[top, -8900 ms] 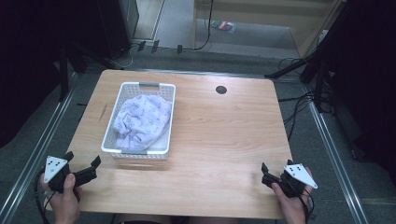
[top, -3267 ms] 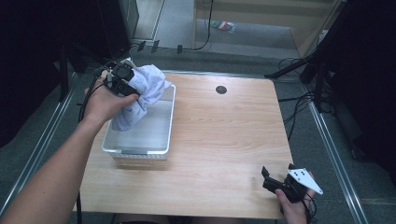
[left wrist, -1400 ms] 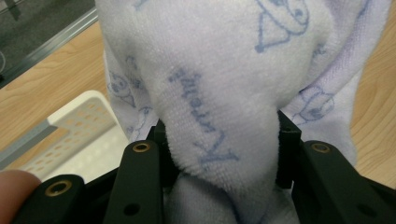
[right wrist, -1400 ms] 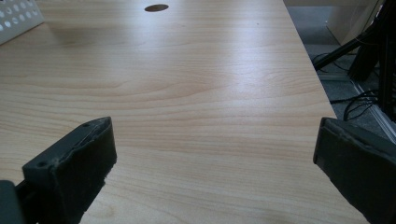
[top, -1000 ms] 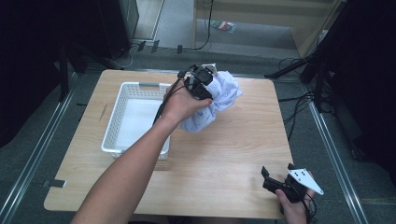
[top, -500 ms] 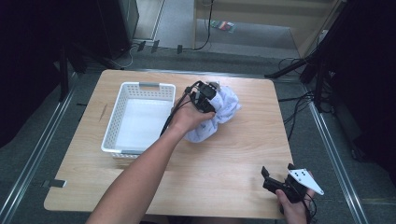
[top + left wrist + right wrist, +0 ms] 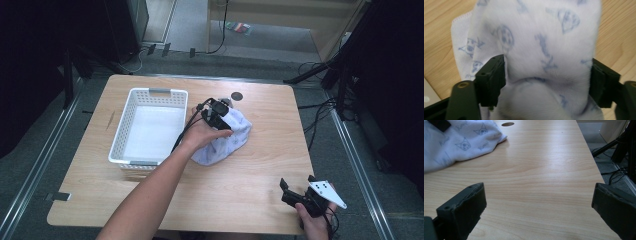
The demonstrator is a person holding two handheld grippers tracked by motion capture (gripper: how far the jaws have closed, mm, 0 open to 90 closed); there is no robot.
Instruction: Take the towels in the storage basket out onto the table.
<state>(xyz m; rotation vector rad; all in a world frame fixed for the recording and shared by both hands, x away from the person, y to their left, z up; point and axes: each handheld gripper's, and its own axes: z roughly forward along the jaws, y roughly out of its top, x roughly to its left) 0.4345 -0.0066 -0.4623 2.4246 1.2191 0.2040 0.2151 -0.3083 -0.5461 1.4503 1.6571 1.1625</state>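
right gripper [image 7: 292,192] sits down at the near right corner of the wooden table [image 7: 260,185], held in a hand, jaws spread wide with nothing but bare tabletop between them. further in, about mid-table, the left gripper [image 7: 220,114] is over a bunched-up white cloth [image 7: 225,140] with little blue cat prints. in the left gripper view the cloth [image 7: 541,50] bulges between both jaws and they're pressed into a thick wad of it, so it's got a hold, and the lower part of the cloth rests on the wood. just left of that is a white plastic basket [image 7: 127,122] with slotted walls. past the cloth there's a small round hole [image 7: 237,95] in the tabletop.
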